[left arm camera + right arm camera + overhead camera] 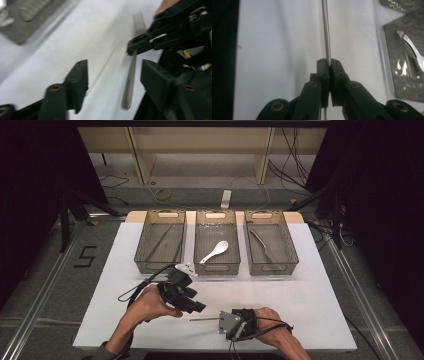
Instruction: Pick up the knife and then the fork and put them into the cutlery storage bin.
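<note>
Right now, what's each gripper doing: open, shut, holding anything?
Left gripper: jaws open, gripping nothing.
Right gripper: shut on the metal fork, held by its handle.

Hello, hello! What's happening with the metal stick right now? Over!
Right tool shut on metal stick, a fork by its far prongs. Left tool open, stick between its jaws, untouched. Nothing in the way; three bins behind.

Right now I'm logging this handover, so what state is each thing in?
left gripper: open, off the fork
right gripper: shut on the fork
fork: held level above the table
white spoon: lying in the middle basket
middle basket: upright on the table
</note>
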A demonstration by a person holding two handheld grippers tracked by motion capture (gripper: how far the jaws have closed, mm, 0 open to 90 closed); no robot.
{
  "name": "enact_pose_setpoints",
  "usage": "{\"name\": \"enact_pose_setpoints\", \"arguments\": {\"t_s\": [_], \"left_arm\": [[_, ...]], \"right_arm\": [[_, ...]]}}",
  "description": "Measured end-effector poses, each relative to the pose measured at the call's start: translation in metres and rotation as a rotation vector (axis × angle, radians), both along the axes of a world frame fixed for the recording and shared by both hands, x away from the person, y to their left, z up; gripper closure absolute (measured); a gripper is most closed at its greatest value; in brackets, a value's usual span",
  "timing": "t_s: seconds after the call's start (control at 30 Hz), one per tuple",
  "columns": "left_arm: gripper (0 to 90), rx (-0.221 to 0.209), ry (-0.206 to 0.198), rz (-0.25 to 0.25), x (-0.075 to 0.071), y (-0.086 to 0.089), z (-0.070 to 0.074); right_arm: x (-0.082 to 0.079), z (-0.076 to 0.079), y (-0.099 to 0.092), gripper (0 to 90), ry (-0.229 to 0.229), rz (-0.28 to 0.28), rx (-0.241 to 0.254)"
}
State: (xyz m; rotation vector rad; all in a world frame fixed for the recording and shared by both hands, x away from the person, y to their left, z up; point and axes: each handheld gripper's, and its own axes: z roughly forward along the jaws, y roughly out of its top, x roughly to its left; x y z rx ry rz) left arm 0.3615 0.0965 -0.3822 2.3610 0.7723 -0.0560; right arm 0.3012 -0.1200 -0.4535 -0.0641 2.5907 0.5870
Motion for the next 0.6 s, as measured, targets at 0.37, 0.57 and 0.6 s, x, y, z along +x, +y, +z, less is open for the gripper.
{"name": "enact_pose_setpoints", "arguments": {"t_s": [0.37, 0.57, 0.6], "left_arm": [[17.3, -0.103, -0.146, 0.120, 0.002, 0.029, 0.007], [17.9, -0.149, -0.181, 0.166, -0.004, 0.047, -0.003], [17.8, -0.159, -0.172, 0.179, -0.006, 0.052, -0.009]], "right_arm": [[0.027, 0.012, -0.034, 88.1, 0.014, -0.198, 0.056], [0.052, 0.030, -0.056, 88.0, 0.068, -0.347, 0.168], [0.056, 0.034, -0.060, 88.0, 0.078, -0.367, 0.185]]}}
